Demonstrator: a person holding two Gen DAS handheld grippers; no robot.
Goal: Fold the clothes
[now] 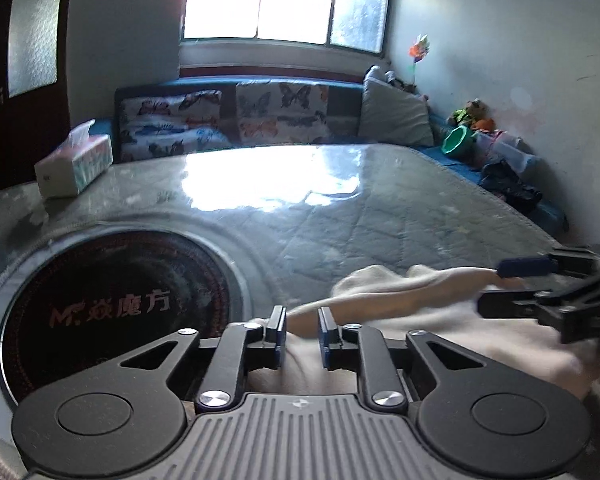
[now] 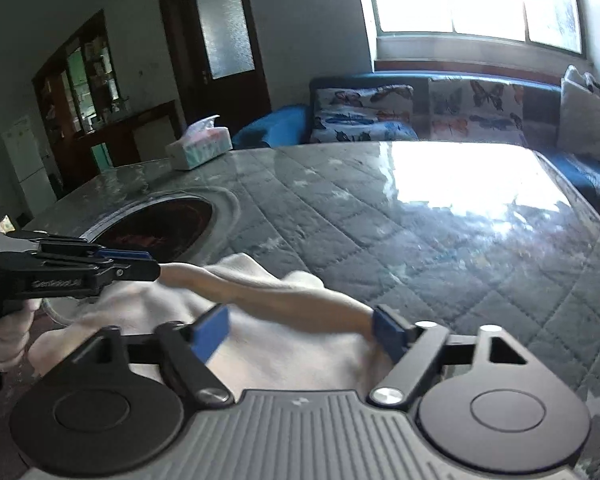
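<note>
The cream garment [image 2: 260,344] lies rumpled at the table's [image 2: 440,240] near edge: soft, light, limp. The left tool [image 1: 302,334] stands slightly parted, the right tool [image 2: 300,334] wide, both gripping nothing; its raised fold looks easiest to pinch.

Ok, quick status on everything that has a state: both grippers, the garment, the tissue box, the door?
Left gripper: partly open, cream fabric between its fingers, no clamp visible.
Right gripper: wide open, over the garment.
Cream garment: rumpled, not yet folded, on the quilted table.
Tissue box: open, tissue sticking out.
Door: shut.
</note>
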